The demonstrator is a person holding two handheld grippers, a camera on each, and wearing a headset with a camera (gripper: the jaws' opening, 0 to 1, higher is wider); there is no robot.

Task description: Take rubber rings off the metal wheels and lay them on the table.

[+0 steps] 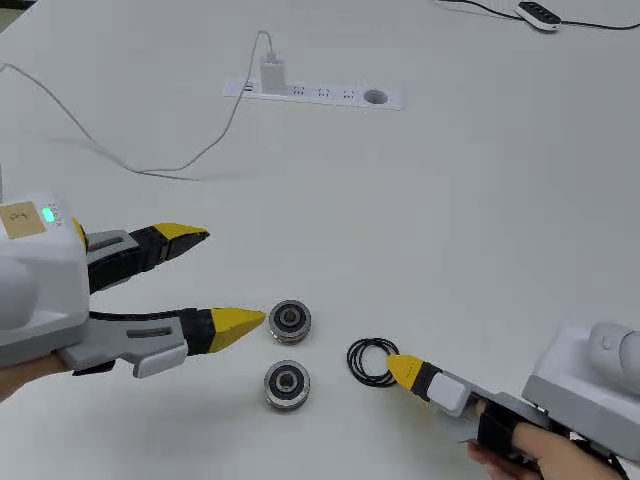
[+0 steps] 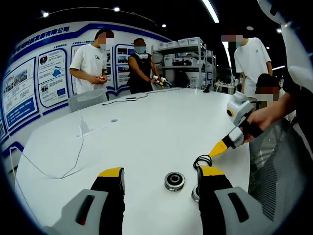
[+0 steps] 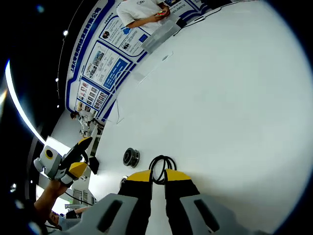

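Two metal wheels lie on the white table [image 1: 480, 200], one [image 1: 290, 321] behind the other [image 1: 287, 385]. Thin black rubber rings [image 1: 370, 360] lie in a loose pile to their right. My left gripper [image 1: 213, 277] stands open just left of the far wheel, which shows between its jaws [image 2: 174, 180]; the near wheel [image 2: 194, 193] is half hidden behind the right jaw. My right gripper [image 1: 404, 368] touches the pile's right edge. In the right gripper view its yellow tips [image 3: 159, 176] are pressed together with the rings [image 3: 162, 164] looping out from between them.
A white power strip [image 1: 320, 94] with a charger [image 1: 272, 72] and a long cable lies at the back of the table. A small device [image 1: 538, 14] with a cord sits at the far right corner. Several people stand beyond the table's far edge [image 2: 142, 63].
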